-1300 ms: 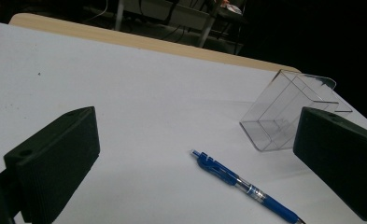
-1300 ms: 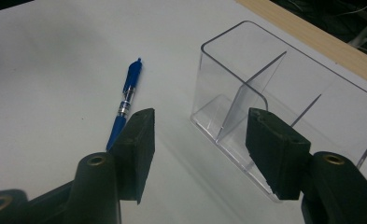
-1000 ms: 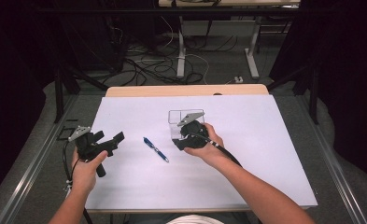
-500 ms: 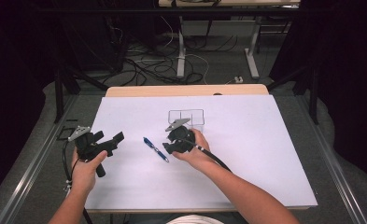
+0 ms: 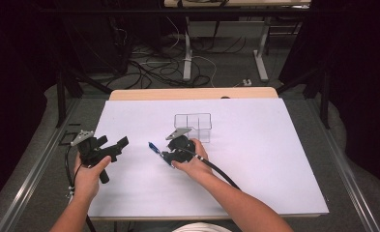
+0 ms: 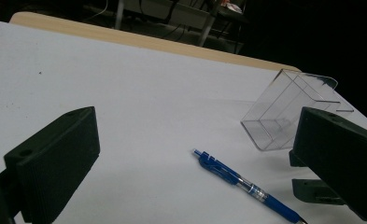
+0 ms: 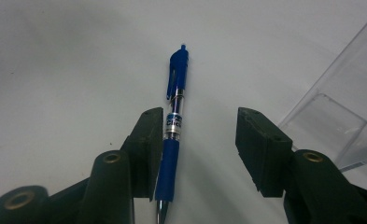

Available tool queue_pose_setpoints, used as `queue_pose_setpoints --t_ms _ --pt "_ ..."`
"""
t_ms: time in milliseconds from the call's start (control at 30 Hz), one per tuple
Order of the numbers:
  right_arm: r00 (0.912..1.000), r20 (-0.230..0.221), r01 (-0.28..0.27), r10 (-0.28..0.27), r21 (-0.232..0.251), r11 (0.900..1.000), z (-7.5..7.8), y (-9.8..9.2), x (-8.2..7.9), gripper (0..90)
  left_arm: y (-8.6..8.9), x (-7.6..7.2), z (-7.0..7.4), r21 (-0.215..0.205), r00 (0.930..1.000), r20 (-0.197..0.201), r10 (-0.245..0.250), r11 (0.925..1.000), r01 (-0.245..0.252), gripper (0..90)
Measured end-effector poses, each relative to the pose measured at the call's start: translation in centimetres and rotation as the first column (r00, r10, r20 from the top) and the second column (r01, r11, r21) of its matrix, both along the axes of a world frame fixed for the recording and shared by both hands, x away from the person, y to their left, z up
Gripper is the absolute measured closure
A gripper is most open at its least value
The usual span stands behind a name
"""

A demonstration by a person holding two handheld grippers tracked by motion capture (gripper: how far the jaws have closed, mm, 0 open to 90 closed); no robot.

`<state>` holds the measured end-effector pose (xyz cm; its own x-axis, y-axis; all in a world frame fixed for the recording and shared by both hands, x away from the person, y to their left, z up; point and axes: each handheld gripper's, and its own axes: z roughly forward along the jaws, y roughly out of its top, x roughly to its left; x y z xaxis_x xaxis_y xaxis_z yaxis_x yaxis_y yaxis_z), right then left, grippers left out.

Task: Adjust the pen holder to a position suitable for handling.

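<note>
With the pen (image 7: 173, 135) flat on the counter (image 5: 274, 159) at the clear box's (image 5: 193, 123) 8 o'clock, the right gripper (image 7: 197, 140), half open and just closing, should center its jaws over the grip before pinching, while the left gripper (image 6: 195, 154) waits wide open.

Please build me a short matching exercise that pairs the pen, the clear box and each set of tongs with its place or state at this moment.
Things:
1. blue pen
2. clear box
3. left tongs
4. right tongs

States:
A. open, held off to the side, nothing between the jaws
B. lying flat on the white table, between two black jaws
C. jaws just been closing, straddling the pen, far jaw not yet on it
D. empty, see-through, standing farther back

Pairs: 1-B, 2-D, 3-A, 4-C
</note>
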<state>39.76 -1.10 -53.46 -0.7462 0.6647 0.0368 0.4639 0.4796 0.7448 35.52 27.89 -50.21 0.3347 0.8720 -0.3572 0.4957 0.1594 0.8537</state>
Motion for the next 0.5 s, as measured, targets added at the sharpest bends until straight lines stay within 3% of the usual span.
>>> queue_pose_setpoints --t_ms 200,500 --pt "0.9994 -0.032 0.017 -0.017 0.007 1.000 -0.80 0.51 0.41 53.9 0.01 0.02 0.00 0.002 1.0000 0.000 0.001 1.0000 -0.001 0.4" --pt "0.9987 -0.044 0.027 -0.027 -0.002 1.000 -1.28 0.58 0.78 56.6 0.03 0.14 -0.02 -0.001 1.0000 0.000 0.000 1.0000 0.000 0.4"
